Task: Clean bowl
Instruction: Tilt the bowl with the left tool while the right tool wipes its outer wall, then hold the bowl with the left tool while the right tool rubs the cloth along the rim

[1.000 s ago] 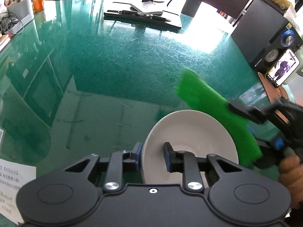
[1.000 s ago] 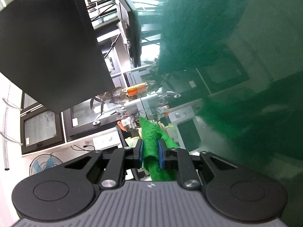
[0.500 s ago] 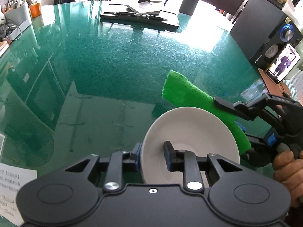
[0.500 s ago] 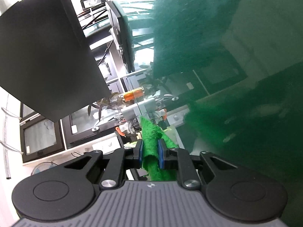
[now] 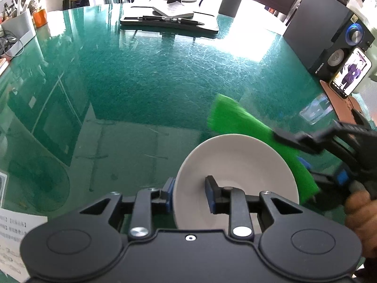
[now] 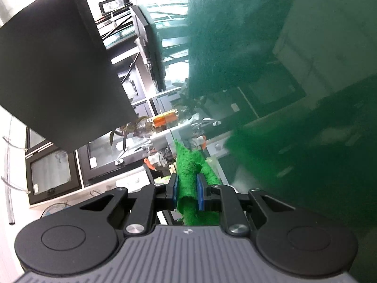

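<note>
A white bowl [image 5: 235, 160] stands tilted on edge over the green glass table [image 5: 141, 70]. My left gripper [image 5: 189, 186] is shut on its near rim, with one finger outside and one inside. Behind the bowl's far right rim lies a bright green scouring cloth [image 5: 238, 120]. My right gripper [image 5: 294, 153], held by a hand at the right edge, is shut on it. The right wrist view shows the folded cloth [image 6: 186, 162] pinched between the blue pads of the right gripper [image 6: 187, 188]. I cannot tell whether the cloth touches the bowl.
A black speaker [image 5: 329, 30] and a lit phone [image 5: 351, 73] stand at the right. A black tray with pens and a book [image 5: 169, 21] lies at the far side. A printed sheet [image 5: 14, 243] lies at the near left, and a grey box [image 5: 18, 28] stands at the far left.
The right gripper has carried the green cloth leftward, closer along the bowl's far rim. The bowl and the left gripper have stayed where they were.
</note>
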A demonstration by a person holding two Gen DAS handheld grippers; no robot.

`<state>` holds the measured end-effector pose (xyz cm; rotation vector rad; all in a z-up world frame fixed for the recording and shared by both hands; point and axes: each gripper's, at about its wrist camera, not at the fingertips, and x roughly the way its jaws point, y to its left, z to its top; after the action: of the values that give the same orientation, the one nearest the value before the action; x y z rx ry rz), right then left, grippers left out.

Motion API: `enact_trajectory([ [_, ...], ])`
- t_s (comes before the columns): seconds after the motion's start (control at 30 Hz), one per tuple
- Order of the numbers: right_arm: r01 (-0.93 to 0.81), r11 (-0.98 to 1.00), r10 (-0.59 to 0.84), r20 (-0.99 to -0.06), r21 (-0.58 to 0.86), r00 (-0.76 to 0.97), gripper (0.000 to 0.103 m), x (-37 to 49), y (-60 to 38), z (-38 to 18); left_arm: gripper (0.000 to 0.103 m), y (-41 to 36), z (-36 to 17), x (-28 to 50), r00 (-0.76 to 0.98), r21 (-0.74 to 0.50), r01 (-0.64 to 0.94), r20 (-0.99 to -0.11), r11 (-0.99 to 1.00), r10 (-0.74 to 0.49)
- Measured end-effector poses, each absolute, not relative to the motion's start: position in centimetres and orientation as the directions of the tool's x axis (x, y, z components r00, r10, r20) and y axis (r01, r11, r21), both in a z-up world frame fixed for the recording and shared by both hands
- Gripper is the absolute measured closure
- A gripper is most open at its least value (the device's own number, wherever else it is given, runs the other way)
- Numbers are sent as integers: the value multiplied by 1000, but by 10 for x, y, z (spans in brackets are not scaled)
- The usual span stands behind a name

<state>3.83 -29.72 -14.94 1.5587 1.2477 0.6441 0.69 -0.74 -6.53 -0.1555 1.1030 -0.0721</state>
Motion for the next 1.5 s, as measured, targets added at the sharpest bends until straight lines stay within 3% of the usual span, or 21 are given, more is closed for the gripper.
enact_trajectory([
  [0.77,380,-12,939,-120,925,322,86,22,-316,-137,72,-9,-65,7,445,-150,-16,-886,989,-127],
  [1.5,398,3,943,-135,917,304,86,17,-321,-141,68,-12,-65,4,454,-137,-19,-884,990,-113],
])
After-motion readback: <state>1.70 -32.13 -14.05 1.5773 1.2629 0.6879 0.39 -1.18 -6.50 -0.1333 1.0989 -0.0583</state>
